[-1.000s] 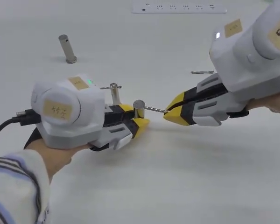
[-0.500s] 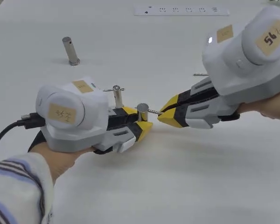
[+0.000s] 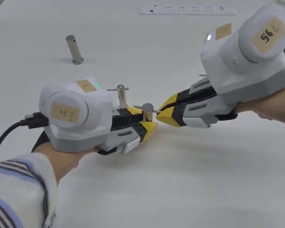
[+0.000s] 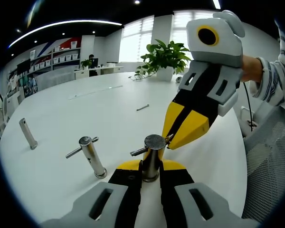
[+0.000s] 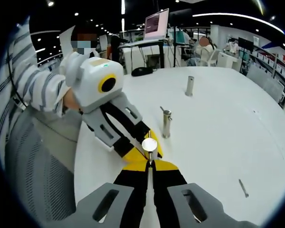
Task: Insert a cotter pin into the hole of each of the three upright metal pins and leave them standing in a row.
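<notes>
On the desk, the first pin is clamped in the left tool. A cotter pin through it is held by the right tool at 3 o'clock. A second pin is placed near at 10 o'clock, and a third pin well apart at 11.

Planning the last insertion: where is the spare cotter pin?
The spare cotter pin lies flat on the white table, at the right gripper view's lower right, right of the right gripper.

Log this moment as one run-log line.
left gripper: shut on short steel upright pin | right gripper: shut on thin metal cotter pin, poking through that pin | second steel pin: pinned | third steel pin: bare
</notes>
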Motion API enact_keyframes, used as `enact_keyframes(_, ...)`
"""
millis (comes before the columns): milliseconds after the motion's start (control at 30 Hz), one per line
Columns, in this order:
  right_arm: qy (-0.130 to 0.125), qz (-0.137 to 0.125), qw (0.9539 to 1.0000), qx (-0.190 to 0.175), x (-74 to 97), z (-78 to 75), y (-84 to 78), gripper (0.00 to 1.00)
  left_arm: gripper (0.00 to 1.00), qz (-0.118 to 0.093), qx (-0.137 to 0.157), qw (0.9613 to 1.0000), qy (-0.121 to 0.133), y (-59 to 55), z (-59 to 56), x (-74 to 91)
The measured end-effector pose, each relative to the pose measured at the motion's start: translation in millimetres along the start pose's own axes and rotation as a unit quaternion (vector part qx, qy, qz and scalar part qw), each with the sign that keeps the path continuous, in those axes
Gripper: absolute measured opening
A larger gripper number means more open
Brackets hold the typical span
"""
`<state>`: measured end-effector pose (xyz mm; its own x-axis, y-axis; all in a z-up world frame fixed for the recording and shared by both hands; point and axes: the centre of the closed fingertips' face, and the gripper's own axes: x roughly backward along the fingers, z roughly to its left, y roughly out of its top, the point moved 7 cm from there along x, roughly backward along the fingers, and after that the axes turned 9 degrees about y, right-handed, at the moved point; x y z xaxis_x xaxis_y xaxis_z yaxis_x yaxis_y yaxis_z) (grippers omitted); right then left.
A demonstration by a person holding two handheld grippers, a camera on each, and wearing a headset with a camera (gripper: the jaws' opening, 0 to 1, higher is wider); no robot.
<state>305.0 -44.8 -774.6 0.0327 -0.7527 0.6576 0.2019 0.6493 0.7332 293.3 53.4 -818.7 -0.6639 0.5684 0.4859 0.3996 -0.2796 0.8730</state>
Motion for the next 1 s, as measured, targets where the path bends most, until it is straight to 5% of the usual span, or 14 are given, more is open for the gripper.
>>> enact_keyframes(267,-0.002,0.004,1.0,0.002,2.5,1.4,-6.0,0.1,0.12,-0.004,0.005,1.0,-0.001,-0.7,0.4,-0.3)
enact_keyframes(1000,-0.005,-0.015,0.9998,-0.012,8.5,-0.3,-4.5,0.04,0.12,-0.002,0.011,0.9999,-0.002,-0.7,0.3,-0.8)
